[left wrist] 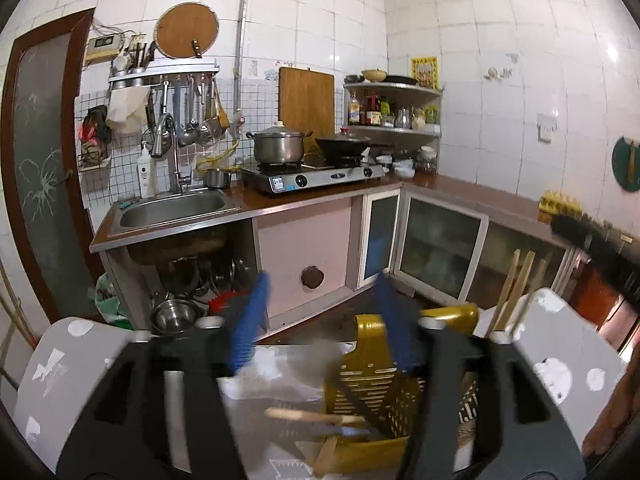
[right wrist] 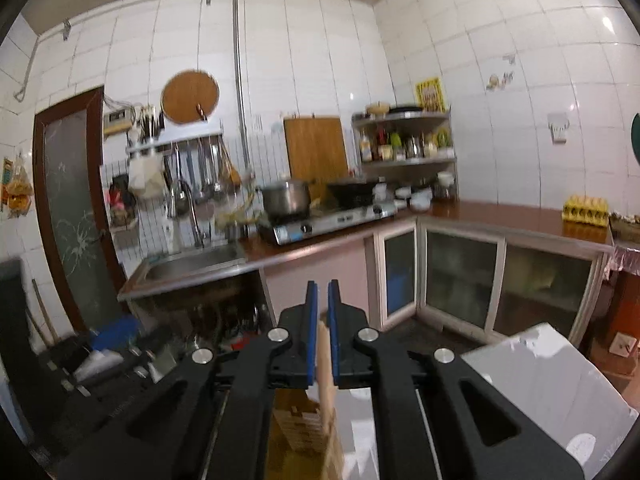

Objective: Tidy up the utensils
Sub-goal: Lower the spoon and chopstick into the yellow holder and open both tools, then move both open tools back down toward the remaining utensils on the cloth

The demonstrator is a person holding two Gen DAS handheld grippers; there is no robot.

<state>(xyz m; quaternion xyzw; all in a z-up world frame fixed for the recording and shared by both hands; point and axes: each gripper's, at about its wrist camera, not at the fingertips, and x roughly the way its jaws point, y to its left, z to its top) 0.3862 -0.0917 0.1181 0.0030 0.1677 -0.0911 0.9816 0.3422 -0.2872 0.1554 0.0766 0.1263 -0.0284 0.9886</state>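
A kitchen corner, seen along 2 hand-held grippers: the left gripper (left wrist: 320, 316) hangs with its blue pads spread wide and nothing between them, above a gold slotted basket (left wrist: 372, 404); the right gripper (right wrist: 323, 328) is clenched on a flat, pale wooden utensil (right wrist: 326, 360), its blade running down between the pads and out below.

The risk lies in the thin grip; the wood is pinched by its edges only, and a quick swing could twist it loose or let it slide before it reaches the basket; the left pads, hanging so near the rim, could also knock the light plastic basket askew.

The basket sits low and just ahead of the left gripper, on a white surface (left wrist: 280, 364); a wooden-handled tool (left wrist: 304, 416) lies across it, blurred, possibly a spatula; 3 upright wooden sticks (left wrist: 516, 292) stand in a white holder just to its right.
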